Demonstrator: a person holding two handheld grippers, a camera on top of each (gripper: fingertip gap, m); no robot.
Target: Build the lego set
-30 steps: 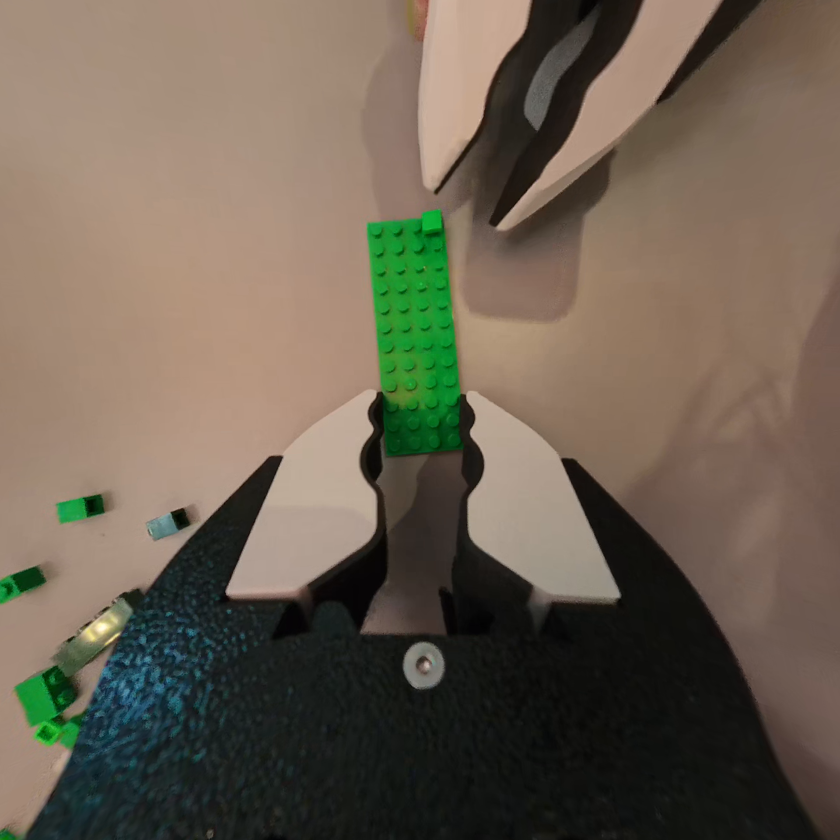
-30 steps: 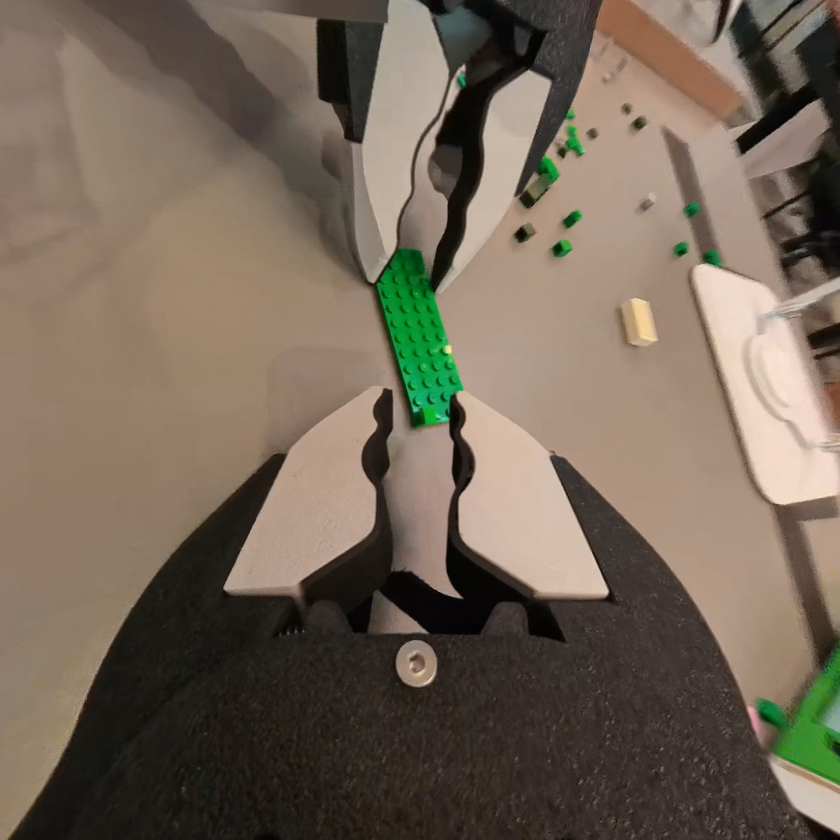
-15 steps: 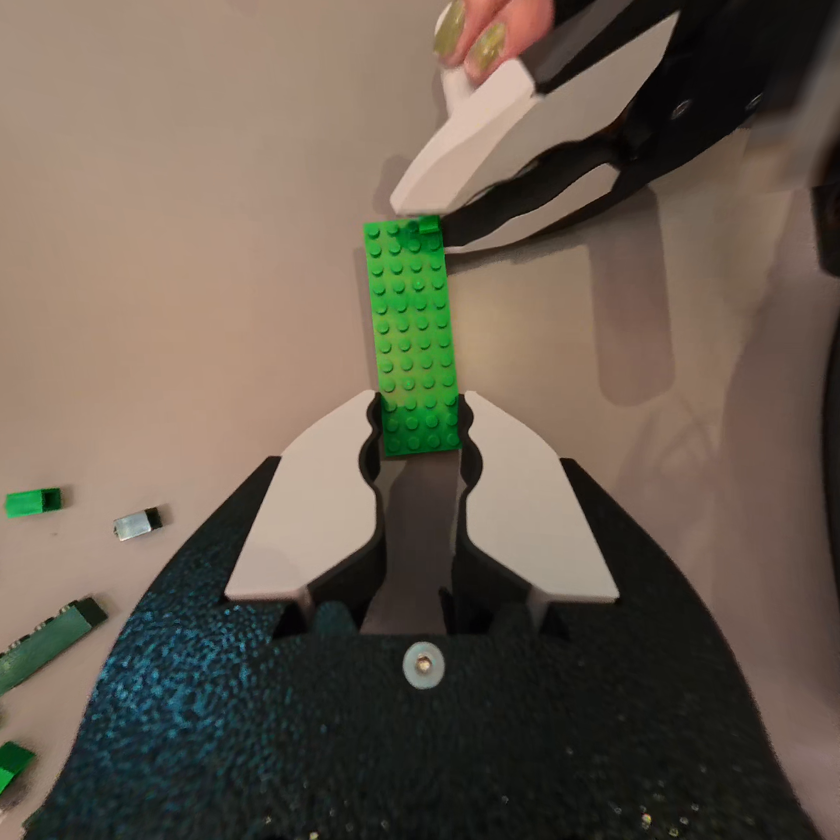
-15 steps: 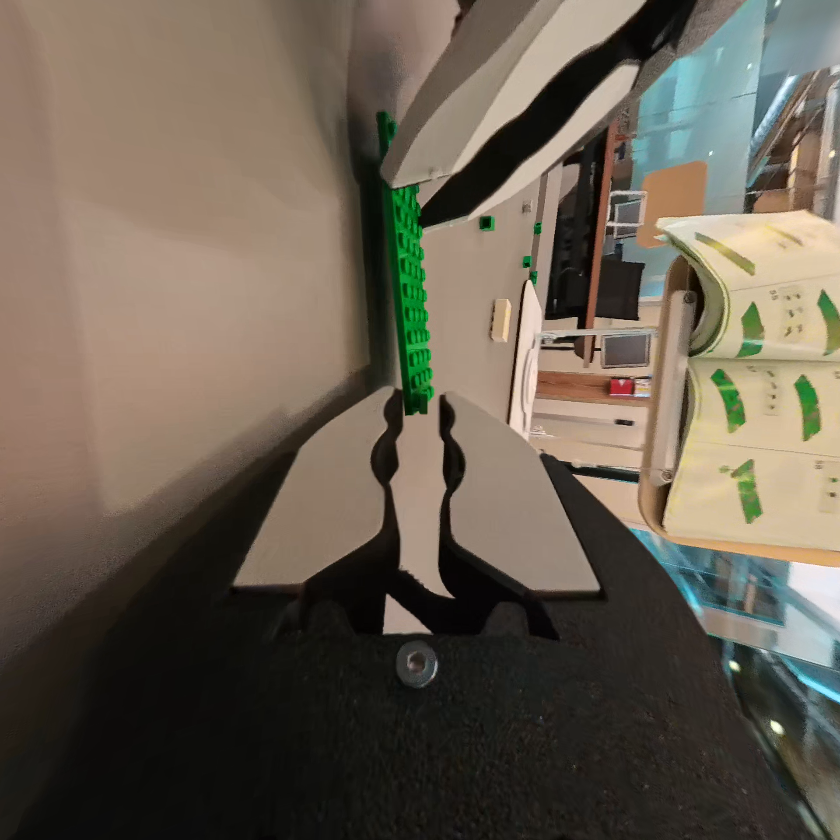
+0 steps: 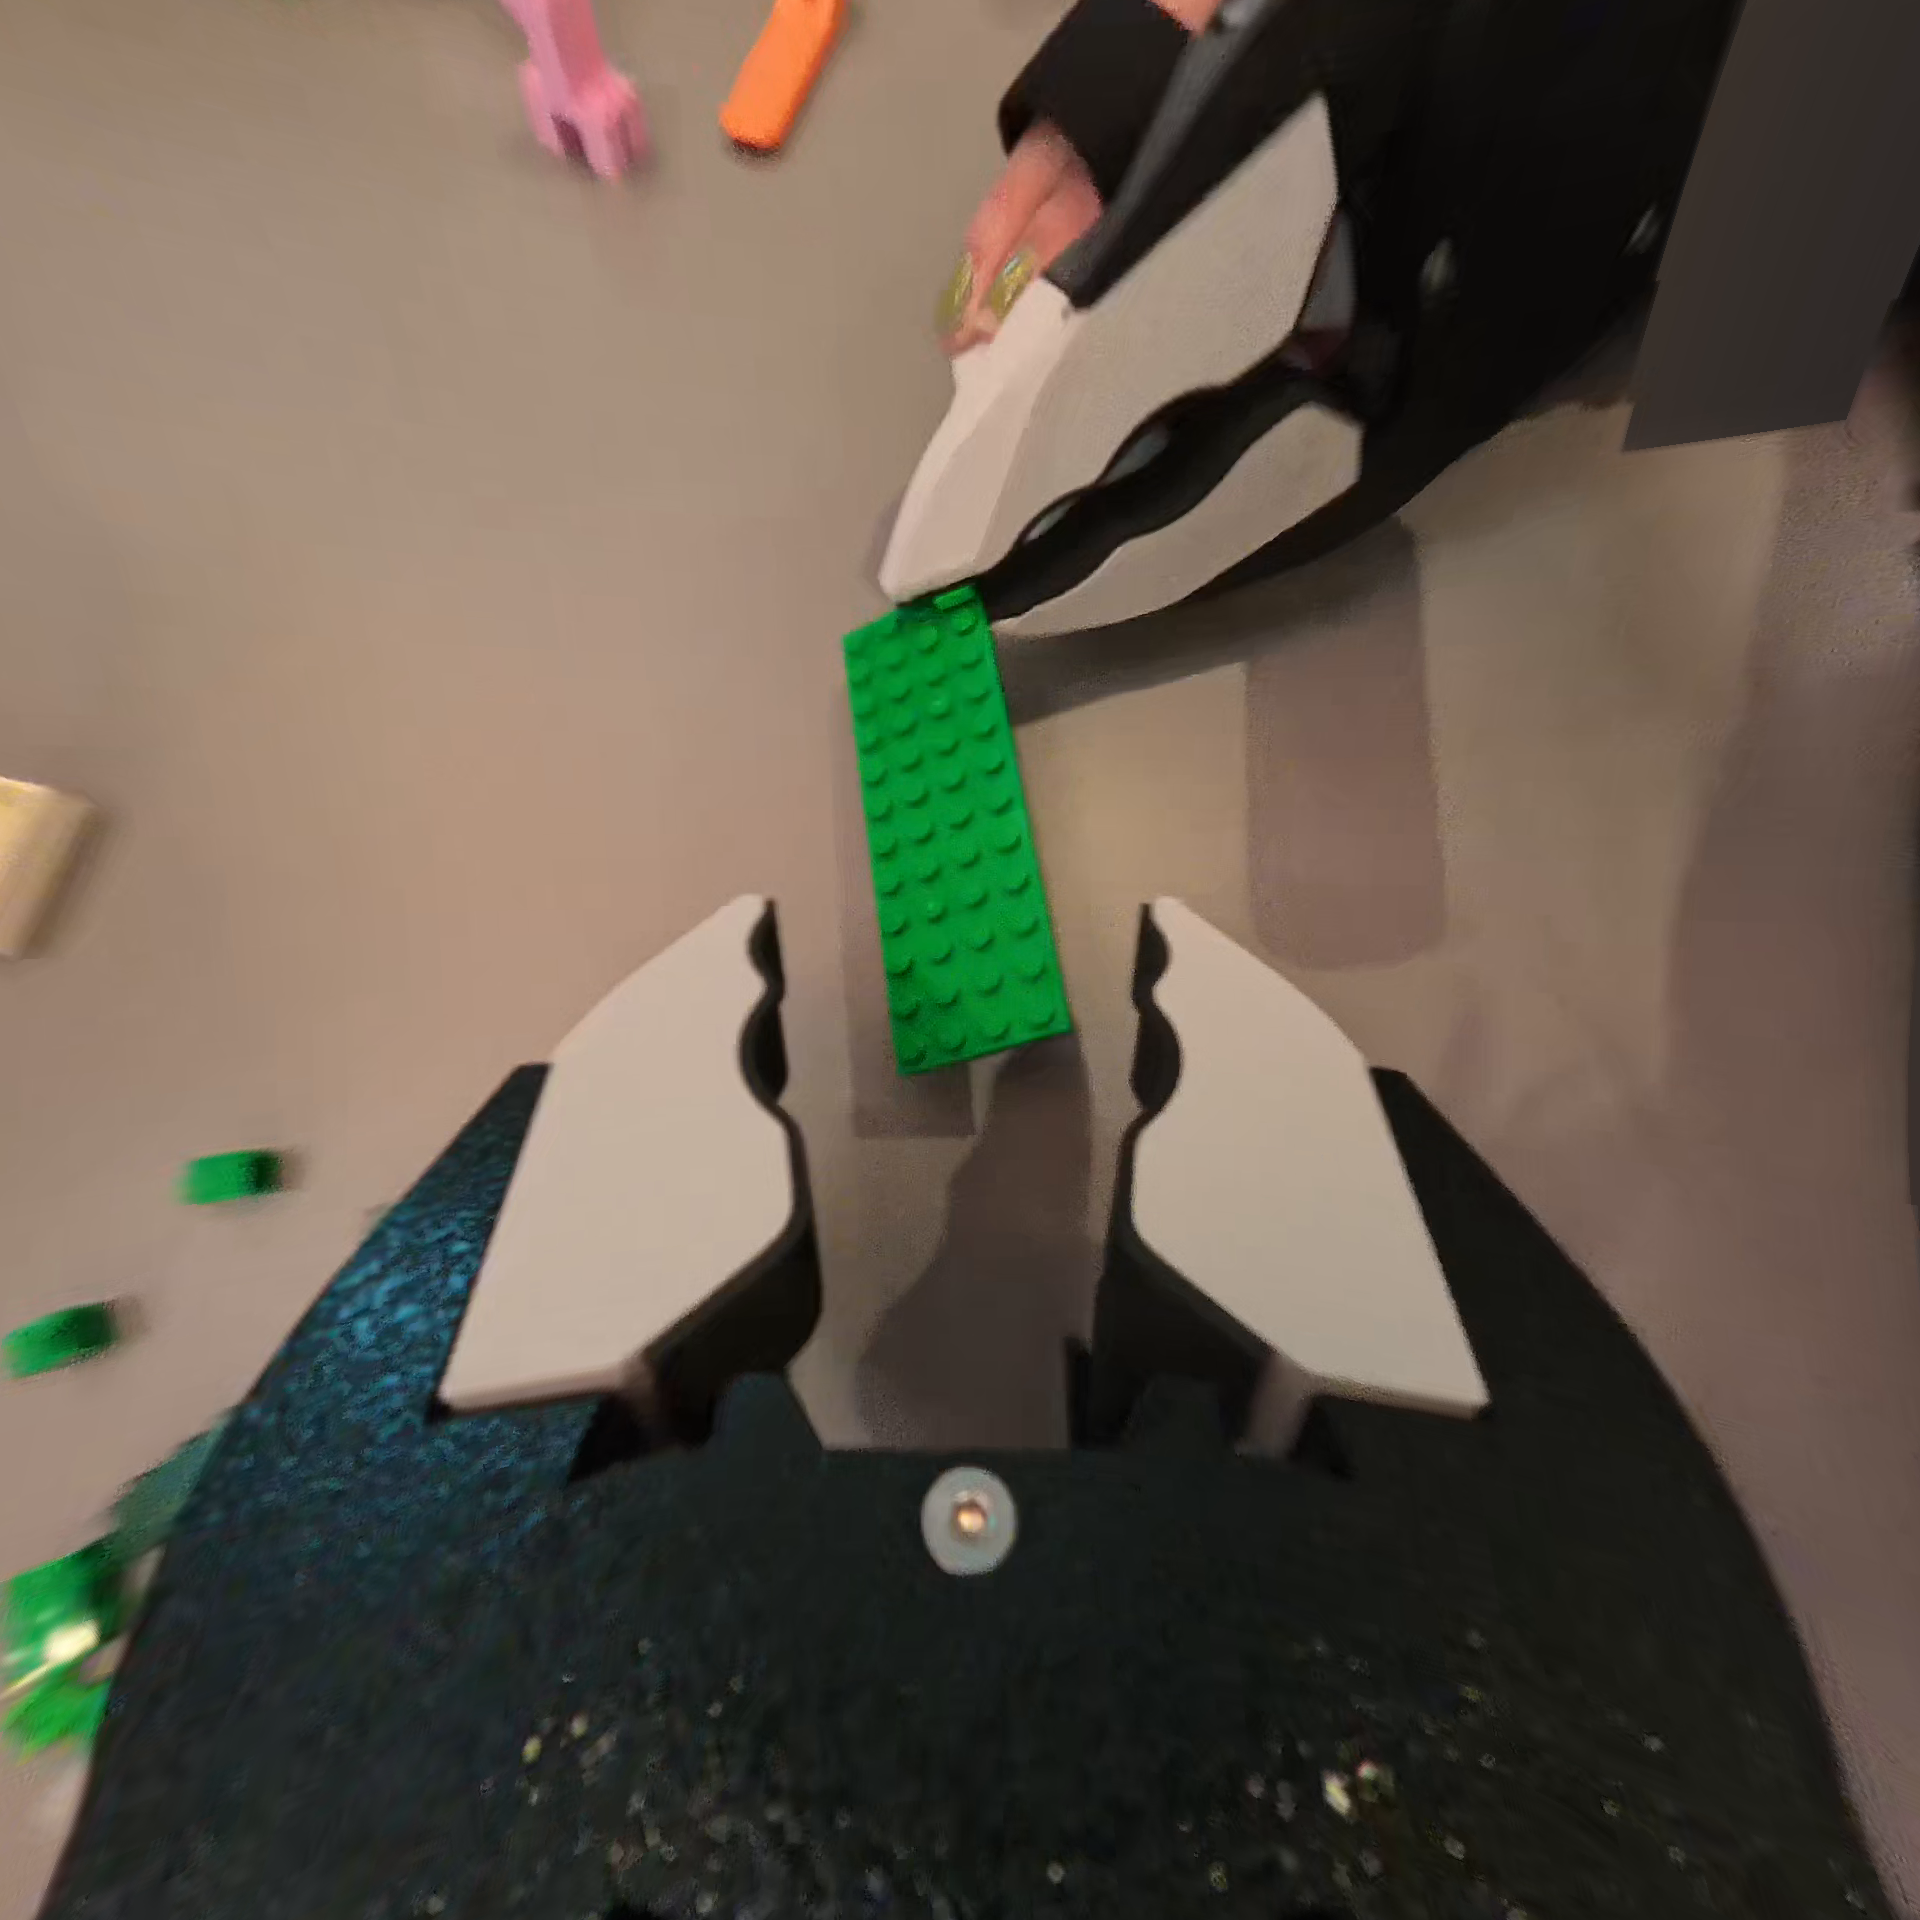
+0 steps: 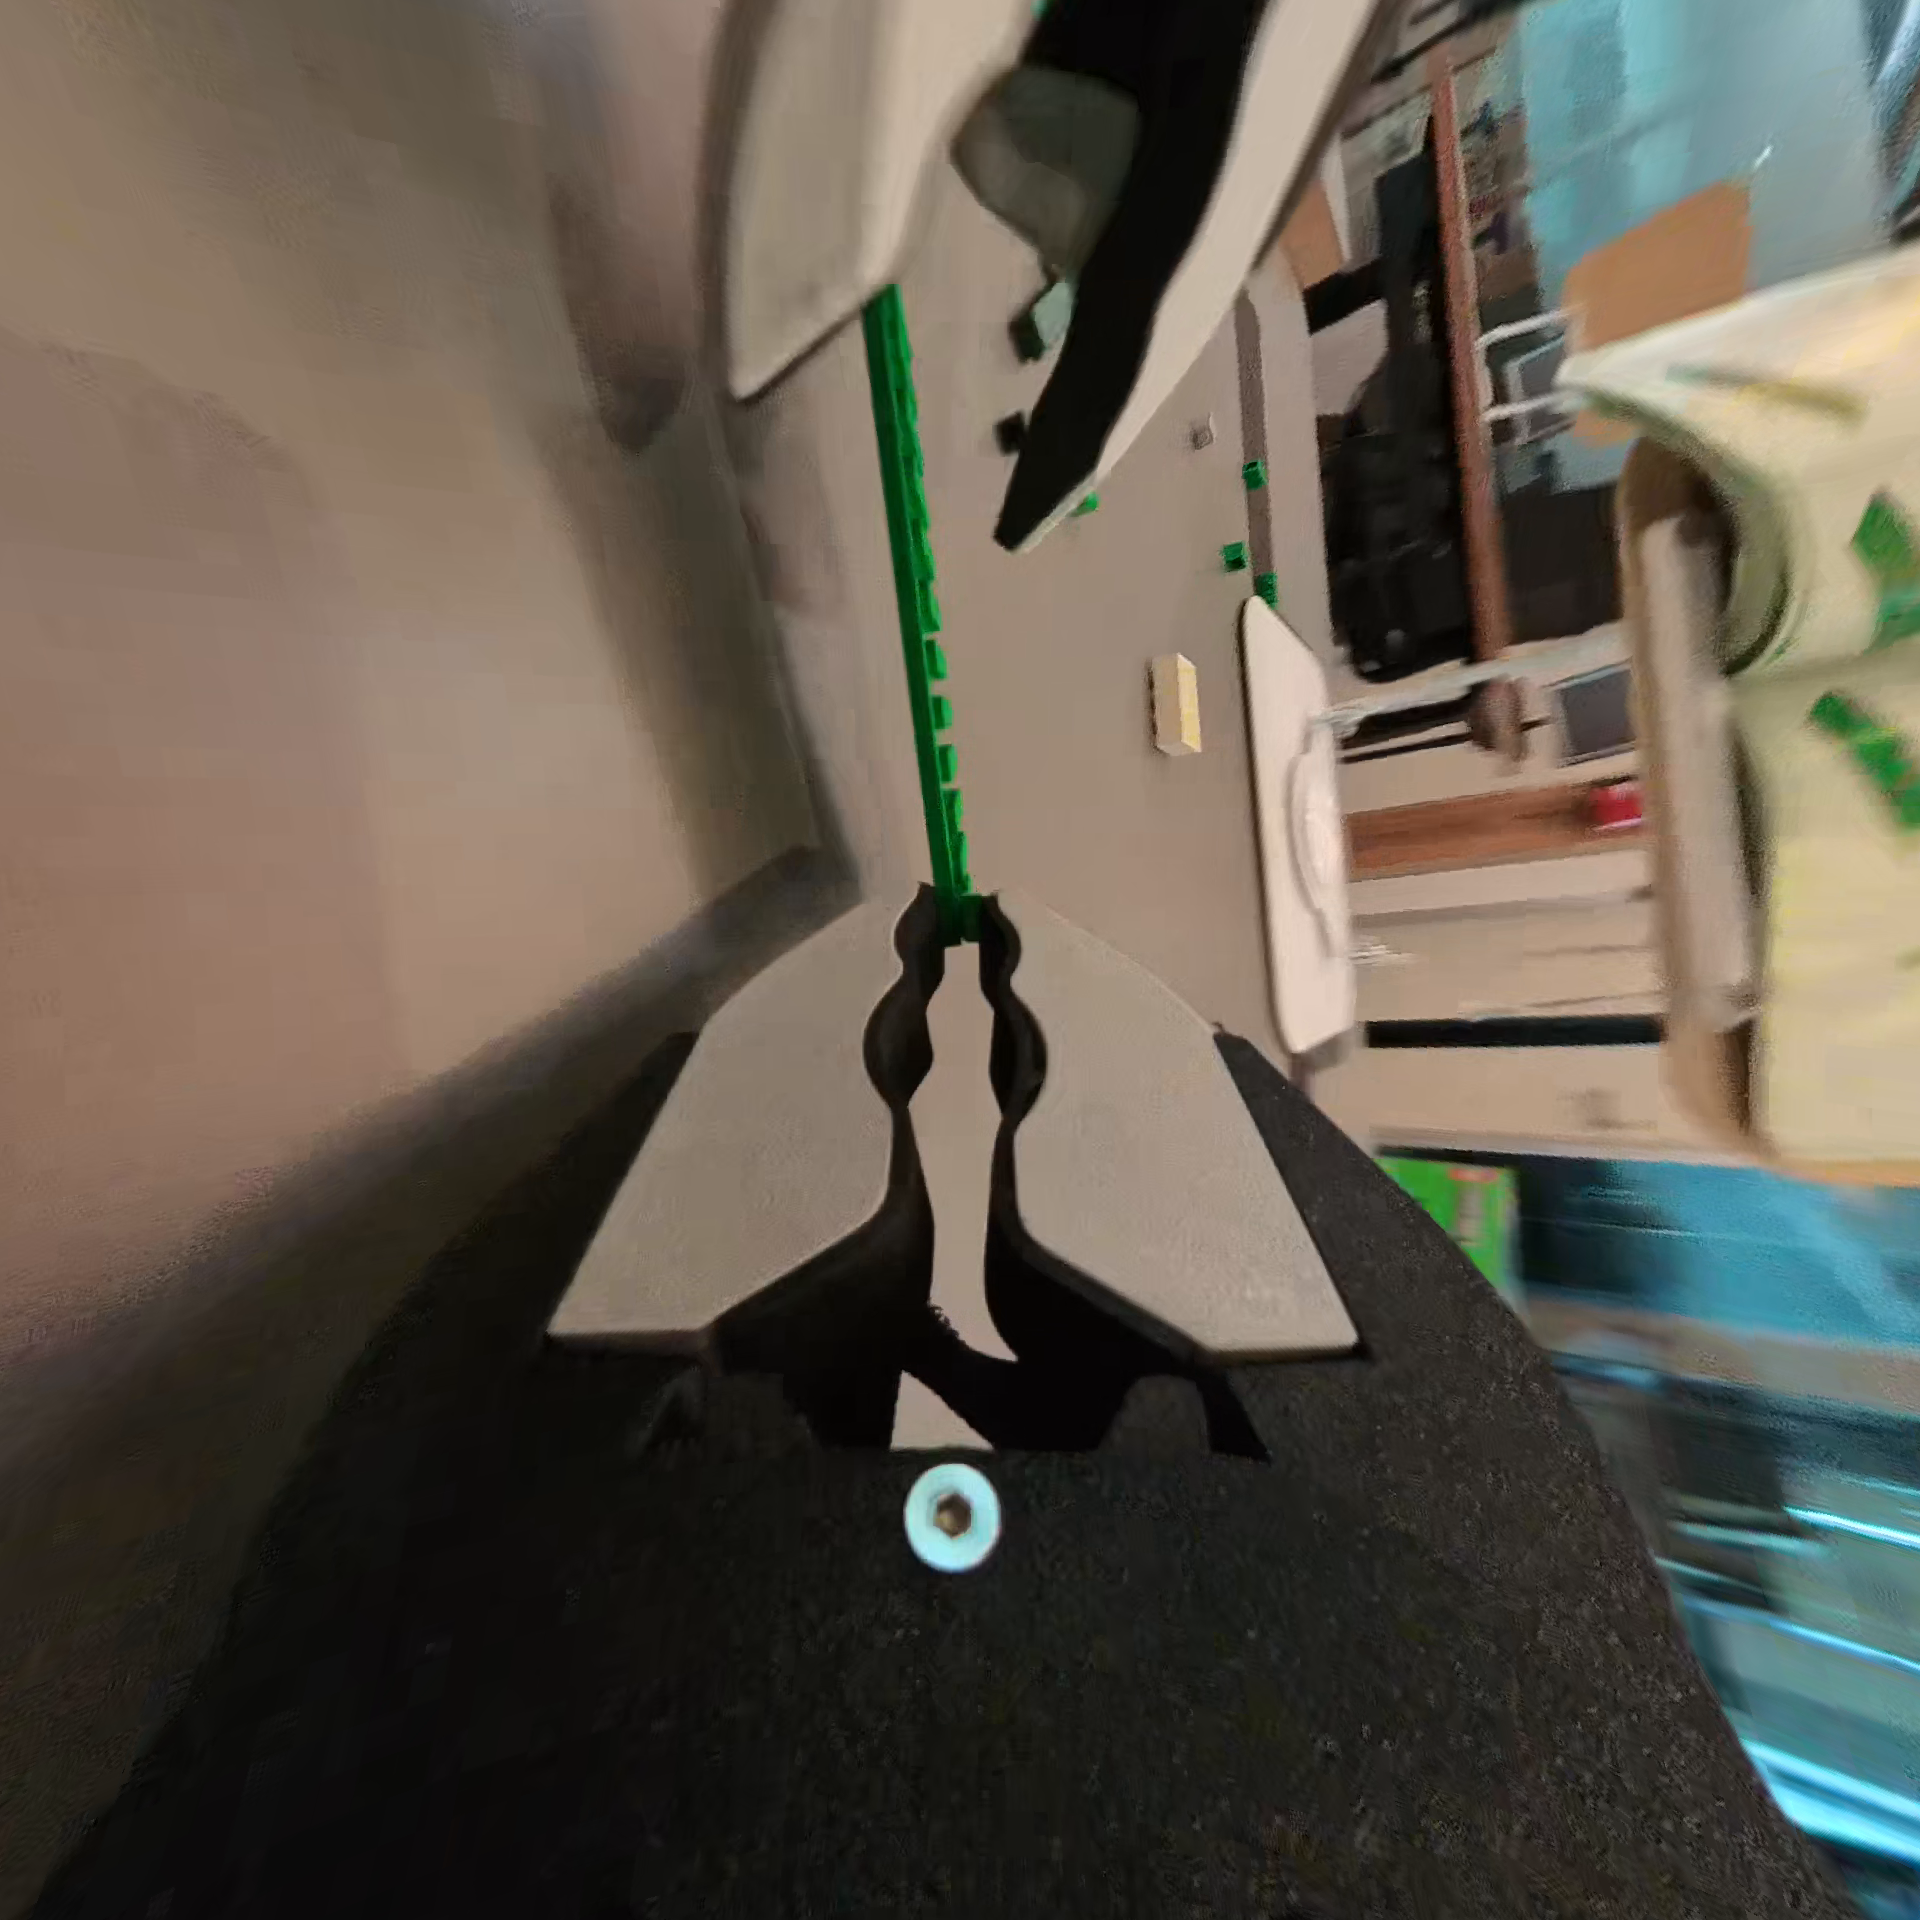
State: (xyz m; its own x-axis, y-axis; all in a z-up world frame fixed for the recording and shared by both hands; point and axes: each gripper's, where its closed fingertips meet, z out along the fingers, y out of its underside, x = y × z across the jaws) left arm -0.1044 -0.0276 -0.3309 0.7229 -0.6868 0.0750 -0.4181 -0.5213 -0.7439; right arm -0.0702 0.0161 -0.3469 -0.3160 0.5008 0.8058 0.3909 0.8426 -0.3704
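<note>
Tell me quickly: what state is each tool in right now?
Left tool: open, its fingers apart from the green studded plate between them.
Right tool: closed on that plate's end.

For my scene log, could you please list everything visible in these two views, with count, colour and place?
Studded plate: one, green, its far end pinched in the right gripper, its near end free between the left fingers.
Small bricks: several, green, scattered on the table's left.
Block: one, cream, on the table.
Fork-shaped piece: one, pink, far side.
Bar: one, orange, beside it.
Tray: one, white, table edge.
Open booklet: one, pale with green pictures.
Table: one, grey-beige.
Left gripper: open.
Right gripper: shut on the plate.
</note>
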